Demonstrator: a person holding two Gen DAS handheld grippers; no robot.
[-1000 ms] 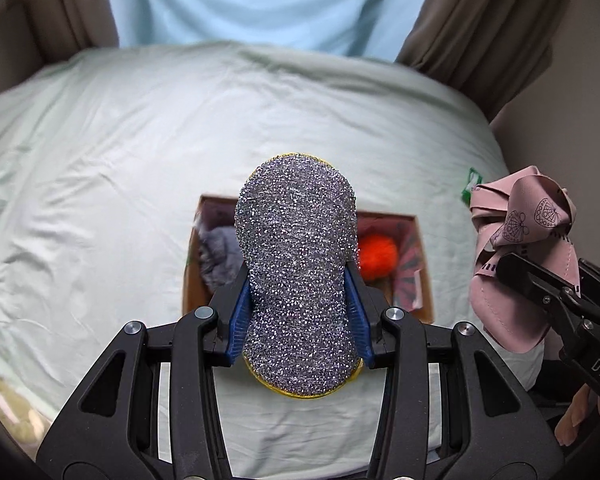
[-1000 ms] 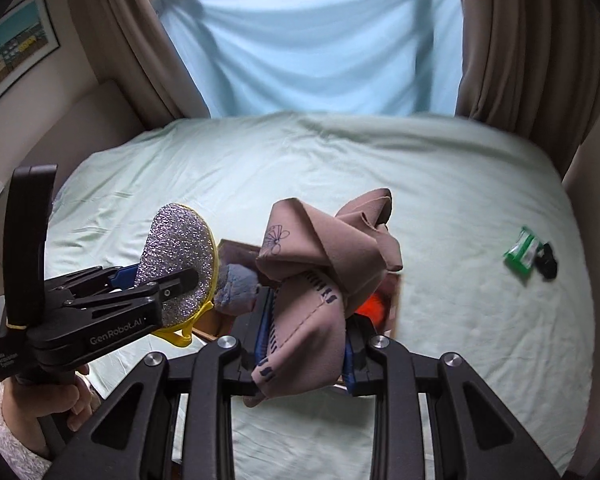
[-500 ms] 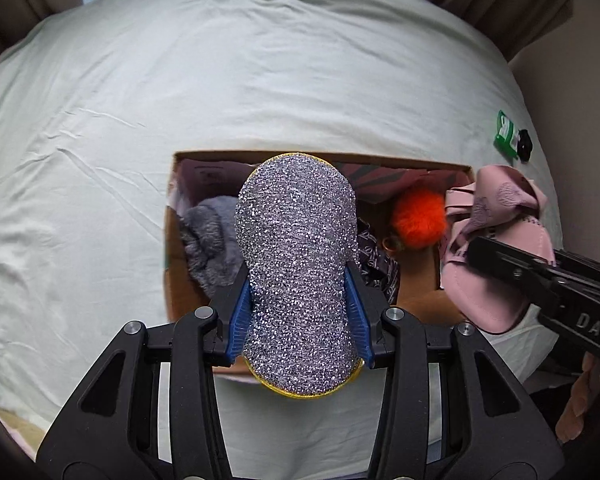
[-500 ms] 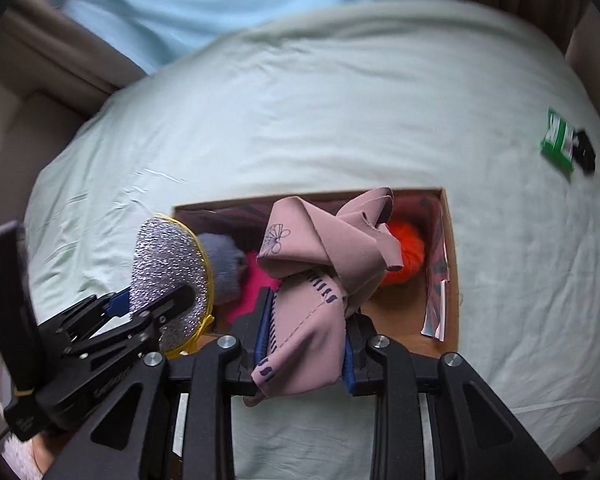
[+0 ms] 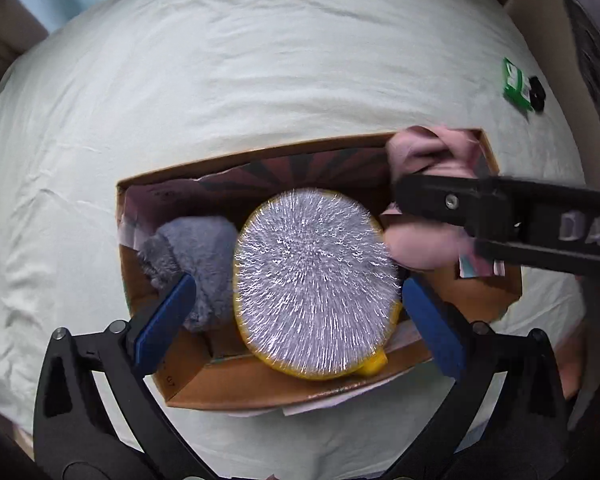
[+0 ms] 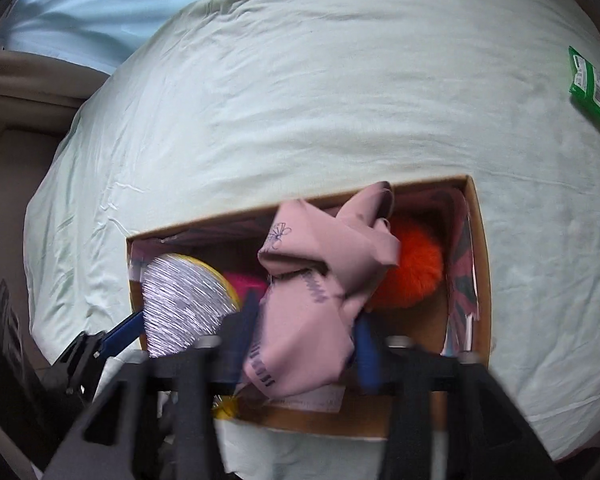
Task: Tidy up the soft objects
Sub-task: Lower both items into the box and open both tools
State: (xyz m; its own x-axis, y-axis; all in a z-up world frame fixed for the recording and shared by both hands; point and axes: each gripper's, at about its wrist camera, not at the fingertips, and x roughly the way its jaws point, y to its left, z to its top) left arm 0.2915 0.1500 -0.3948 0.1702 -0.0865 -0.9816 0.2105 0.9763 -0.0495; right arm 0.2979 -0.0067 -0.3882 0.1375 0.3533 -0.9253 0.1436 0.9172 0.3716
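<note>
box [image 5: 260,390] on the bed [image 5: 260,80] holds grey plush [image 5: 196,256], orange pompom [image 6: 414,266] and more. left gripper [image 5: 300,320] is opening, pads spread clear of the glittery sponge [image 5: 316,280] blurred between them over the box. right gripper [image 6: 304,344] is opening around the pink cloth [image 6: 316,304]; contact is unclear.

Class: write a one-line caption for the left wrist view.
Left gripper opening, silver scrubber dropping into cardboard box.
</note>
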